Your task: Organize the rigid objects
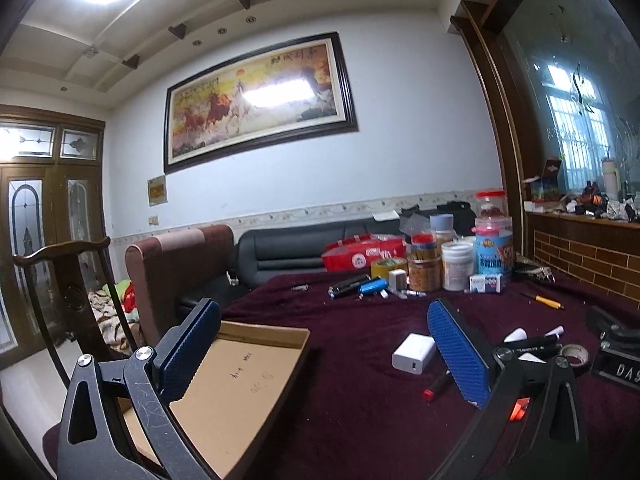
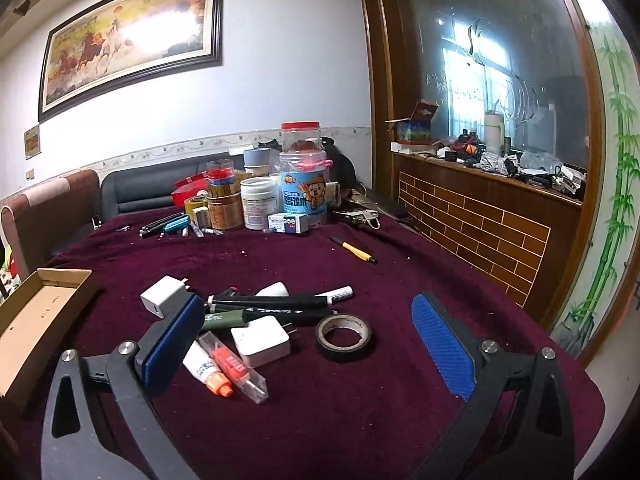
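Both tongs released over the maroon-clothed table [image 2: 360, 420]

Left wrist view: left gripper [image 1: 324, 348] spread wide, cardboard box [image 1: 240, 392] near left; right wrist view: right gripper [image 2: 308, 344] spread wide, white charger [image 2: 260, 340], tape roll [image 2: 344, 336] and markers [image 2: 276, 304] between its pads.

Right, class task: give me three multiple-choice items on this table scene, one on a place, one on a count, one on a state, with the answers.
1. Where does the cardboard box sit?
A. at the table's left edge
B. behind the jars
C. on the brick counter

2. How many white chargers lie in the near pile?
A. one
B. two
C. four

3. How does the right gripper stand?
A. shut on the tape roll
B. shut on a marker
C. open, holding nothing

Answers: 1 A, it lies left of the pile on the maroon cloth. 2 B, one charger and another. 3 C, its fingers stand wide apart over the black tape roll.
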Tool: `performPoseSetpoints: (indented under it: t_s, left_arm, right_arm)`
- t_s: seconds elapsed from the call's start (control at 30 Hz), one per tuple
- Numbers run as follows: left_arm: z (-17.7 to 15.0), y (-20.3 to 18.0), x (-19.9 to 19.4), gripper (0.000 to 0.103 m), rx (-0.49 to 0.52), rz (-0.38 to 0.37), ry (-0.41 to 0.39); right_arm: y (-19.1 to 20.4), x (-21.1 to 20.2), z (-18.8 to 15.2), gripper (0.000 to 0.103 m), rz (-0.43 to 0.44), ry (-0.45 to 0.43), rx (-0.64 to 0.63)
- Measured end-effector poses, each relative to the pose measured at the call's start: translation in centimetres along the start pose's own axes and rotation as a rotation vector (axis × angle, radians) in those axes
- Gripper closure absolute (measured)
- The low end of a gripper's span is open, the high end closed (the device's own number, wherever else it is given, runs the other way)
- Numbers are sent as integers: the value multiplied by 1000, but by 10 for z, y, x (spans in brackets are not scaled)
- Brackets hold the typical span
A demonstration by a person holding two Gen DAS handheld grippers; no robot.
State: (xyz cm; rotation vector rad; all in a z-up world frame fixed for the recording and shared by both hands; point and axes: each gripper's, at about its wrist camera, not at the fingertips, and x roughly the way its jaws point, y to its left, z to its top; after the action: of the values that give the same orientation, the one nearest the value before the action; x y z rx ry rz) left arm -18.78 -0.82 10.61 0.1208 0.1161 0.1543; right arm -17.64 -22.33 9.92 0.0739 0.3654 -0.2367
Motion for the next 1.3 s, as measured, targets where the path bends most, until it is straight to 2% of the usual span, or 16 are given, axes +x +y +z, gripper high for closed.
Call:
performPoseSetpoints:
  t_s: [0.23, 0.4, 0.47, 0.7, 0.83, 0.97, 1.07, 1.13, 1.3]
  left_arm:
    - [5, -1, 12, 1, 18, -89, 108]
    - [13, -4, 47, 1, 7, -224, 311]
    - [12, -13, 56, 1, 24, -250, 370]
    - [-5, -63, 52, 1, 166, -194, 403]
    - [-13, -75, 74, 1, 137, -237, 559]
    - [-25, -75, 106, 3, -14, -350, 792]
    - [-36, -85, 118, 14, -63, -397, 889]
    - [-40, -93, 120, 26, -39, -406, 903]
    - [-48, -97, 112, 30, -36, -387, 908]
  right_arm:
    - [-17, 6, 5, 0, 6, 35, -13]
    - [-36, 18, 5, 0, 4, 104, -62]
    - [-45, 24, 4, 0, 8, 130, -55]
    - [-51, 39, 2, 0, 60, 171, -57]
    - [-46, 47, 1, 0, 93, 205, -71]
    - [-52, 52, 0, 0, 121, 227, -44]
    - [-61, 59, -2, 0, 127, 241, -5]
    - [-67, 66, -4, 0, 133, 259, 30]
    - [-75, 77, -13, 0, 154, 302, 82]
